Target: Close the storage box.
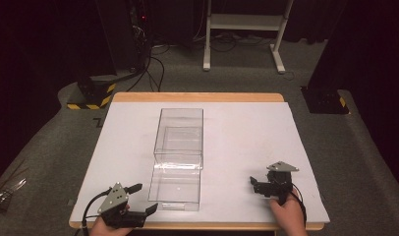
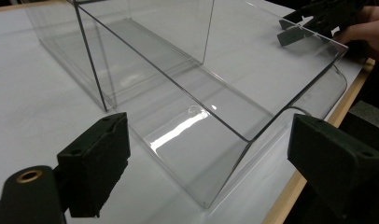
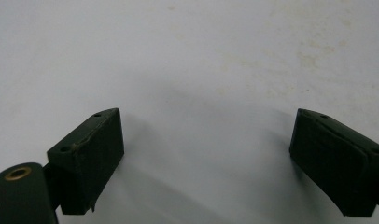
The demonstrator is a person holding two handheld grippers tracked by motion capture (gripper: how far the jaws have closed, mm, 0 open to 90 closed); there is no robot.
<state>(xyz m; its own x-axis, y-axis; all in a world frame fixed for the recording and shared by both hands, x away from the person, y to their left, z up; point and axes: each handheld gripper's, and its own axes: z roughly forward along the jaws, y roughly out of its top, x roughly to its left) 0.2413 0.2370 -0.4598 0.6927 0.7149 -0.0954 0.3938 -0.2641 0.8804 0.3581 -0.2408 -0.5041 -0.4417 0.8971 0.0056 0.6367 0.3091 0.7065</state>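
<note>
One clear plastic box (image 1: 179, 156) lies empty at the middle of a white table (image 1: 246, 132), flanked near the front edge by two grippers, left (image 1: 143, 199) and right (image 1: 253, 184), jaws apart and holding nothing

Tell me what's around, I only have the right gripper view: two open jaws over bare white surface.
Observer: A clear plastic box stands mid-table, left of your right gripper.
Operator: Is the left one touching it?
Observer: No. The left gripper is open beside the box's near left corner, apart from it.
Operator: Anything inside?
Observer: The left gripper view looks into the clear tray pulled out toward the table edge; nothing lies in it.
</note>
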